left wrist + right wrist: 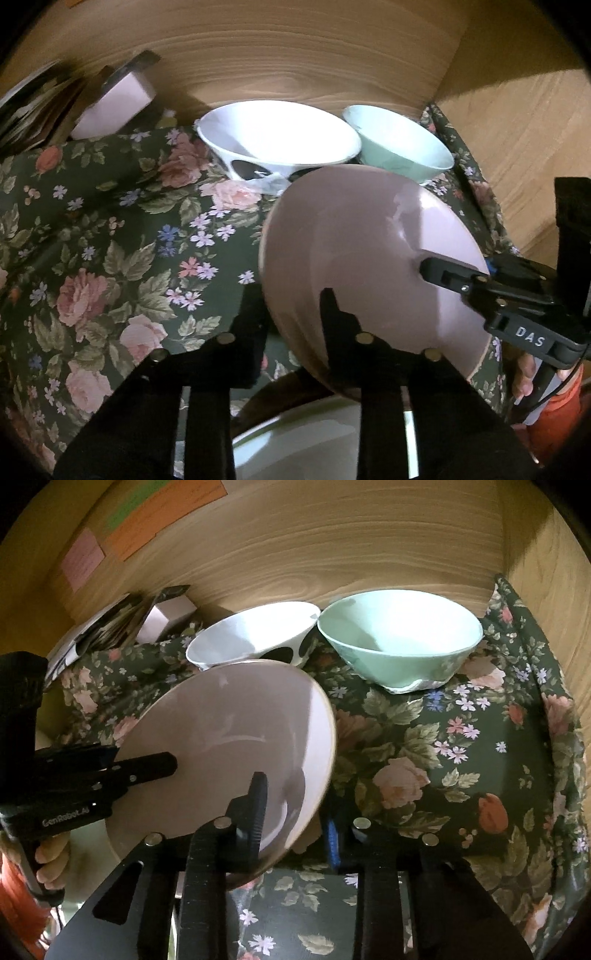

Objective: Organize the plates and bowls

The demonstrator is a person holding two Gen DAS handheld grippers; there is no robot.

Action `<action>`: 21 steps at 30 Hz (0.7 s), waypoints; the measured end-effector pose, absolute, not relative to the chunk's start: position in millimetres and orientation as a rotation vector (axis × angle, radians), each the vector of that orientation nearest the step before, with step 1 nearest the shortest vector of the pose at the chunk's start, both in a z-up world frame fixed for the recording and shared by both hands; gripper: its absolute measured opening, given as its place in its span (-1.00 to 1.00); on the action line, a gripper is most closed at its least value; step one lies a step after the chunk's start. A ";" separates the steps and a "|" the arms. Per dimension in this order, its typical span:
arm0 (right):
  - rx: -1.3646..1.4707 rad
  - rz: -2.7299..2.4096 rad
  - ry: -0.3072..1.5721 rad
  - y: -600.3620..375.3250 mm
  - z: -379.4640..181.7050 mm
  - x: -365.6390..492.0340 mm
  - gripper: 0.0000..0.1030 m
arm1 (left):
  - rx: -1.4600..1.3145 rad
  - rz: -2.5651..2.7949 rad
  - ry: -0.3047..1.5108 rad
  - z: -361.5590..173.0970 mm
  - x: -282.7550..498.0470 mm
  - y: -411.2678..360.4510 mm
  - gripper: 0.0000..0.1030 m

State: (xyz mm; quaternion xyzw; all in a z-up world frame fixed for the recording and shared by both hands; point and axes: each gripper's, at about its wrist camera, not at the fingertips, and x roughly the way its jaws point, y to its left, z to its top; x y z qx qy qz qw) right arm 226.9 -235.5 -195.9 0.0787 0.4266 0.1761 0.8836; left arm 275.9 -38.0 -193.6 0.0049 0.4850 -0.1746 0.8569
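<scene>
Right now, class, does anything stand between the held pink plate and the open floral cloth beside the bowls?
Nothing visible does. The pink plate hangs tilted over bare floral cloth; white bowl and mint bowl sit behind.

Both tongs [291,306] [295,801] clamped shut.

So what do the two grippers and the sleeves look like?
Both are black plastic with round silver fasteners. The right gripper carries white "DAS" lettering and a blue pad; the left gripper reads "GenRobot.AI". A thin cable hangs from the right one. Orange sleeves show at both wrists.
</scene>
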 end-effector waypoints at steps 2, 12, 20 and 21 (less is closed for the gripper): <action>0.163 0.365 0.889 -235.8 -195.9 227.0 -0.52 | 0.033 -0.358 1.008 -193.7 274.7 -43.0 -0.57; 0.187 0.366 0.860 -239.3 -183.7 219.9 -0.52 | 0.039 -0.349 0.968 -184.5 265.0 -44.8 -0.57; 0.165 0.388 0.799 -231.0 -161.6 206.9 -0.52 | 0.015 -0.337 0.893 -159.5 246.8 -33.3 -0.57; 0.160 0.393 0.790 -228.8 -158.4 205.2 -0.52 | 0.011 -0.333 0.885 -157.5 245.1 -31.2 -0.57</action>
